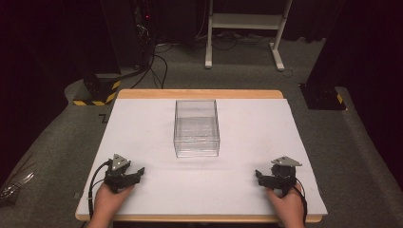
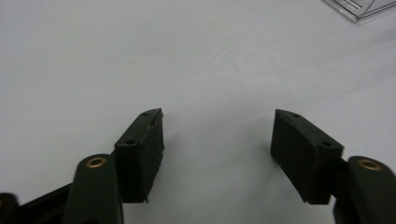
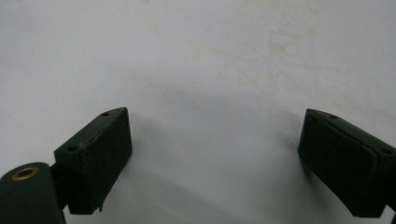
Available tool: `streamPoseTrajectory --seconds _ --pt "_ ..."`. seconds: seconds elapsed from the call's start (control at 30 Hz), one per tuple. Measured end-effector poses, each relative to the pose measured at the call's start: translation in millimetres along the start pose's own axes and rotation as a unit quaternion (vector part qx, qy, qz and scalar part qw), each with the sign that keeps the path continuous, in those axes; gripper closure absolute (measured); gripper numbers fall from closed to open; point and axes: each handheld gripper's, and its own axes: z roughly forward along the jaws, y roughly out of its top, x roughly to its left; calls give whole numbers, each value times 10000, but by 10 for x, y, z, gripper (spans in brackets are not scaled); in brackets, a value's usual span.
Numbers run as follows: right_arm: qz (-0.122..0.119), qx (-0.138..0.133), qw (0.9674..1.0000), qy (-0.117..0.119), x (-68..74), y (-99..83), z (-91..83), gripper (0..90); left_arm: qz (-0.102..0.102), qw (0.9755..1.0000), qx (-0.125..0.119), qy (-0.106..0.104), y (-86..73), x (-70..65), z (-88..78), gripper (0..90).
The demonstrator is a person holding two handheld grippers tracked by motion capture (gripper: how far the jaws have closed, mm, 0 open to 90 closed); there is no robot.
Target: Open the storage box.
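From the high view, a clear, open-topped plastic box stands mid-table on the white sheet, its long axis running away from the person; it lies ahead and between both hands, roughly equally near the left gripper and right gripper. The left gripper view has the left gripper's jaws spread wide on nothing, a corner of the box at upper right. The right gripper view shows the right gripper's jaws apart and empty above stained sheet.

We count one clear plastic box on one white-topped table, two handheld grippers, left and right, two hands, left and right, and one white frame far behind.
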Motion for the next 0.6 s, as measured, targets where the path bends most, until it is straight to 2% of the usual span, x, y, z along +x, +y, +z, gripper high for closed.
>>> streamPoseTrajectory --seconds 0.1,0.33,0.6 --pt "2 0 10000 1 0 0 0 97 13 10000 7 -7 6 8 -2 390" --pt "4 -2 10000 3 0 0 0 97 20 9999 -88 -85 32 -19 -7 390" --pt "0 -2 10000 5 -2 0 0 97 68 9994 -190 -269 103 -177 -10 391"
